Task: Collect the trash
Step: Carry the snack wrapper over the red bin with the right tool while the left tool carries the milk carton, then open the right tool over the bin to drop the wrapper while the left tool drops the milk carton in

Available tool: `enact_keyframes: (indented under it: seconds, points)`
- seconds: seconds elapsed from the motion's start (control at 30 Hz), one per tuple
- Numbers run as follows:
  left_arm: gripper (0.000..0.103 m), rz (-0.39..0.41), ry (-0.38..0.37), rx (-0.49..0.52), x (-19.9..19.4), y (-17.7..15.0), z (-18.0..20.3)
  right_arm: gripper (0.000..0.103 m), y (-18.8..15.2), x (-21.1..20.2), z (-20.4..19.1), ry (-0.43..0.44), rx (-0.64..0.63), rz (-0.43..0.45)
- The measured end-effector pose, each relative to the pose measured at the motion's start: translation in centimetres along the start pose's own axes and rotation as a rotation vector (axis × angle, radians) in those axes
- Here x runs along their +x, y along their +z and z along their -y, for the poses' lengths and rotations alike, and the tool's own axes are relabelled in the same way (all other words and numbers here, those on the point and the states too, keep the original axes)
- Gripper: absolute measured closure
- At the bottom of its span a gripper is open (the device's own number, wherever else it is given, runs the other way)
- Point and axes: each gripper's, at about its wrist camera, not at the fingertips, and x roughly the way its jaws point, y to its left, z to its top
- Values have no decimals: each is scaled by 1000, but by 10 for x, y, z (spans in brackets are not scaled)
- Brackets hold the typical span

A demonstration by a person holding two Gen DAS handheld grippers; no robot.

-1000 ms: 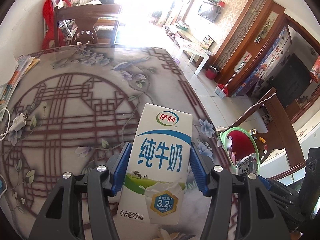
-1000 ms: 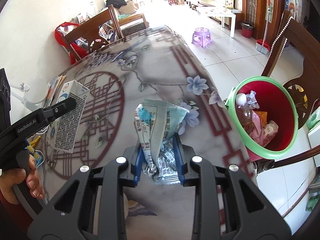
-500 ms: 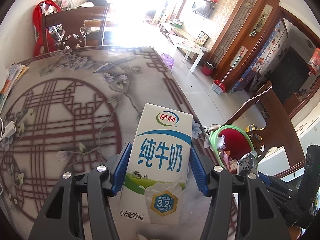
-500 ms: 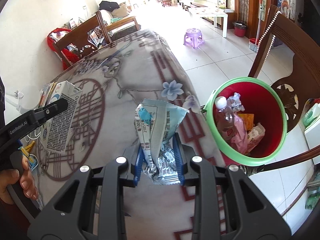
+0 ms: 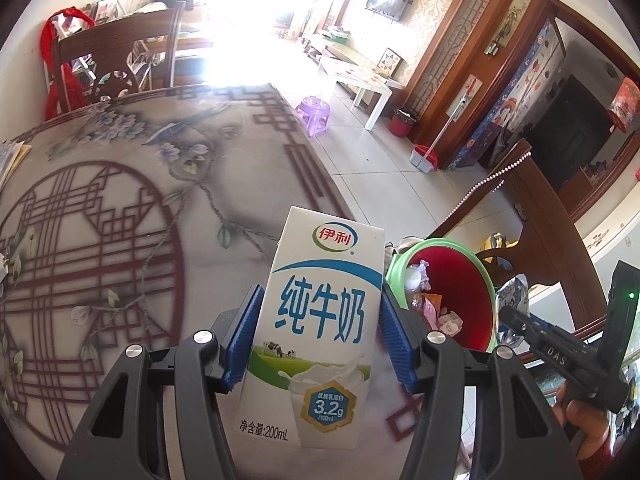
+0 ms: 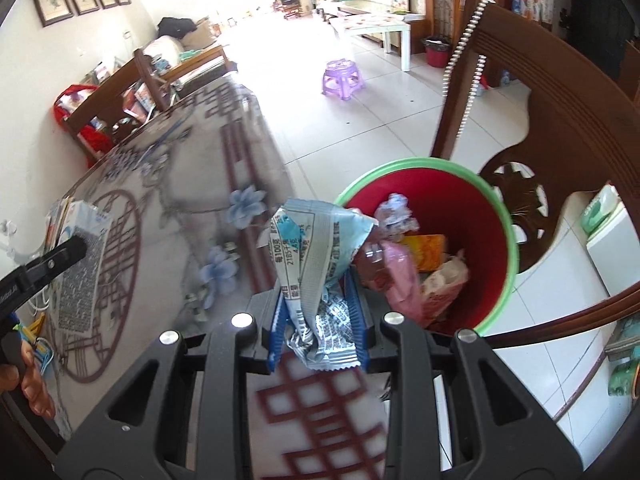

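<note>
**Carton and wrapper both held up beside the bin**

The left gripper is clamped on the milk carton, its blue pads pressing the carton's two narrow sides at about mid-height. The carton stands upright between the fingers, printed front toward the camera, its top rising above the pads and its base hanging below them. It is over the table, just short of the table edge nearest the trash bin, which shows just past the carton's right side.

The right gripper is closed on the crumpled snack wrapper. The pads pinch the wrapper's lower, silver printed part, and its pale blue upper part sticks up and fans out above the fingers. Relative to the trash bin, the wrapper sits at the rim's table side, its torn top overlapping the bin's opening in the right wrist view, while the gripper body is over the table corner. Inside the bin lie a plastic bottle, a pink pack and other wrappers.

Both grippers point forward and slightly down toward the bin. The left gripper is farther from the bin than the right one, with a wooden chair behind the bin.
</note>
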Motion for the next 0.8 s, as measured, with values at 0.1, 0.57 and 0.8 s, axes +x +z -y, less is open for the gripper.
enact_keyframes:
  seconds: [0.1, 0.57, 0.8]
  points:
    - [49, -6, -4, 22, 7, 4, 13, 76, 6, 1, 20, -24, 23, 8]
    - [49, -45, 11, 63, 27, 12, 38, 75, 27, 25, 61, -52, 55, -10]
    - [49, -48, 18, 53, 30, 14, 39, 75, 34, 35, 60, -49, 40, -19]
